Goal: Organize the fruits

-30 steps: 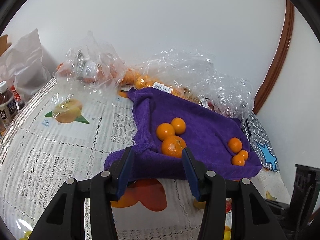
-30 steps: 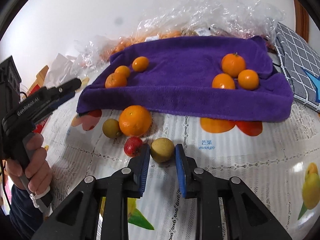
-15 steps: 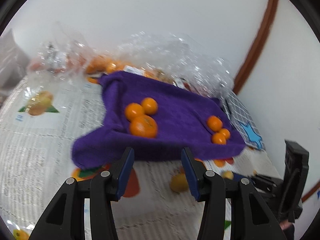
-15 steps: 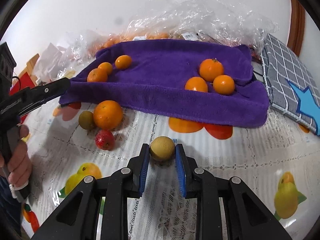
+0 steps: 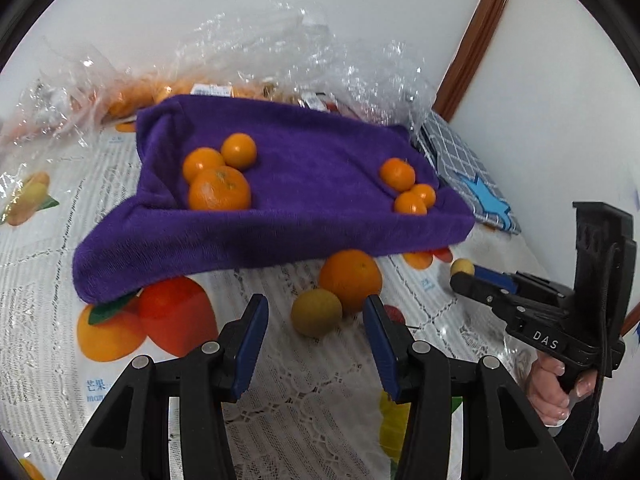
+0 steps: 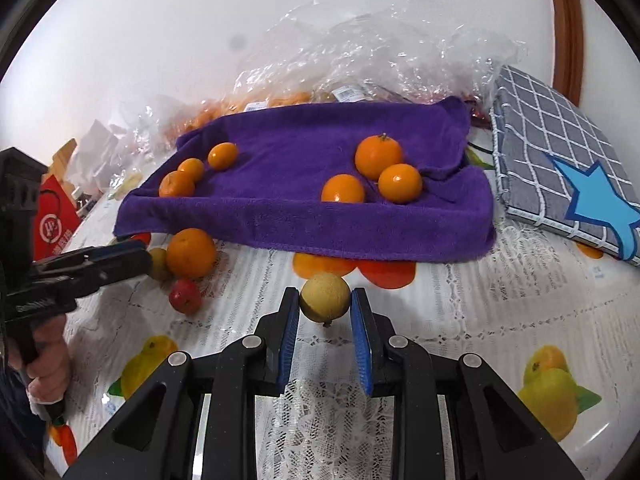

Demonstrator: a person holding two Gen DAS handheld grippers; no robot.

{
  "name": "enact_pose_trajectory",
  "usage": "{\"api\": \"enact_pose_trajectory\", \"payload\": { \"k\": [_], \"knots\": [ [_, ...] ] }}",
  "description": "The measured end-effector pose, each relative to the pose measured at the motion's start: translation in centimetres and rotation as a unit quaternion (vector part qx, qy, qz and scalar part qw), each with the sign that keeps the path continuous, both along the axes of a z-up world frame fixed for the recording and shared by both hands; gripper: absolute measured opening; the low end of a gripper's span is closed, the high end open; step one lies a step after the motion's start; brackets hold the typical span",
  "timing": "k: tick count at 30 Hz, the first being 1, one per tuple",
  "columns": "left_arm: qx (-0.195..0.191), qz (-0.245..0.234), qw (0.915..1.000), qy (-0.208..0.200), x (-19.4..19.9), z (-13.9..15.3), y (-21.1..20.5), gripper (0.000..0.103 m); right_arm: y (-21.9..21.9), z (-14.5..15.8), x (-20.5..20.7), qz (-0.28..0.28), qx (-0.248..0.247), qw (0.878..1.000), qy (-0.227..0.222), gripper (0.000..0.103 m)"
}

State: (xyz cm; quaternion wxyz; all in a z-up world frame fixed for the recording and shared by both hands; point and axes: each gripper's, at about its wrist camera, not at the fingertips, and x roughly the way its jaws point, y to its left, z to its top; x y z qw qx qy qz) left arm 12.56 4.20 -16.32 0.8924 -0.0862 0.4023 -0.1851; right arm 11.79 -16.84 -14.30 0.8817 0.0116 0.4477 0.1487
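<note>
A purple towel (image 5: pixel 304 176) (image 6: pixel 304 184) lies on the table with two groups of small oranges (image 5: pixel 218 192) (image 6: pixel 378 154) on it. In front of it sit a big orange (image 5: pixel 350 278) (image 6: pixel 191 253), a yellow-green round fruit (image 5: pixel 316 312) (image 6: pixel 159 262) and a small red fruit (image 6: pixel 185 296). My left gripper (image 5: pixel 314 320) is open, its fingers either side of the yellow-green fruit and just short of it. My right gripper (image 6: pixel 325 308) is shut on a tan round fruit (image 6: pixel 325 298) (image 5: pixel 462 267), held in front of the towel's near edge.
Clear plastic bags (image 6: pixel 360 52) with more oranges lie behind the towel against the wall. A grey checked cloth with a blue star (image 6: pixel 560 168) lies right of the towel. A red box (image 6: pixel 54 224) stands at the far left. The table has a fruit-print lace cover (image 6: pixel 460 320).
My left gripper swung right and came down to the loose fruits in front of the towel. My right gripper closed on the tan fruit and carried it right, away from the red fruit.
</note>
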Motion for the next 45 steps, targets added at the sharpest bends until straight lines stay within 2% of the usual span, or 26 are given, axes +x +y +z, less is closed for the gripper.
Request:
{"api": "enact_pose_trajectory", "payload": {
  "k": [4, 8, 11, 14, 17, 21, 31, 37, 39, 45],
  "knots": [
    [0.019, -0.007, 0.9997, 0.013, 0.5, -0.4, -0.8, 0.047, 0.5, -0.2, 0.1, 0.007, -0.006, 1.0, 0.003, 0.026],
    [0.033, -0.004, 0.9994, 0.011, 0.4, -0.5, -1.0, 0.045, 0.0, -0.4, 0.5, -0.014, -0.005, 1.0, 0.013, 0.026],
    [0.036, -0.002, 0.9993, 0.012, 0.5, -0.5, -1.1, 0.036, -0.2, -0.6, 0.7, -0.012, 0.004, 1.0, 0.024, 0.026],
    [0.021, -0.002, 0.9997, 0.015, 0.6, -0.6, -0.8, 0.027, -0.3, -0.6, 0.6, -0.015, 0.007, 1.0, 0.023, 0.026],
    [0.005, -0.002, 1.0, 0.002, 0.2, -0.2, -0.4, 0.027, -0.2, -0.1, 0.1, -0.007, 0.011, 1.0, 0.0, 0.026],
    [-0.014, 0.019, 0.9993, -0.029, -0.3, 0.6, 0.5, 0.027, -0.4, 0.2, -0.1, -0.002, 0.024, 1.0, -0.006, 0.026],
    [-0.029, 0.066, 0.9948, -0.072, -0.7, 1.8, 2.2, 0.027, -1.6, 1.1, -0.5, -0.025, 0.045, 0.998, -0.029, 0.026],
    [-0.02, 0.113, 0.9901, -0.081, -0.9, 2.0, 3.4, 0.027, -3.0, 3.6, 0.1, -0.045, 0.041, 0.997, -0.053, 0.026],
    [-0.004, 0.125, 0.9885, -0.085, -1.0, 2.5, 3.4, 0.027, -3.4, 4.8, 1.0, -0.049, 0.032, 0.996, -0.061, 0.026],
    [-0.004, 0.123, 0.9871, -0.102, 0.5, 5.1, 2.4, 0.027, -3.9, 5.9, 3.9, -0.046, 0.001, 0.997, -0.064, 0.026]
  ]
}}
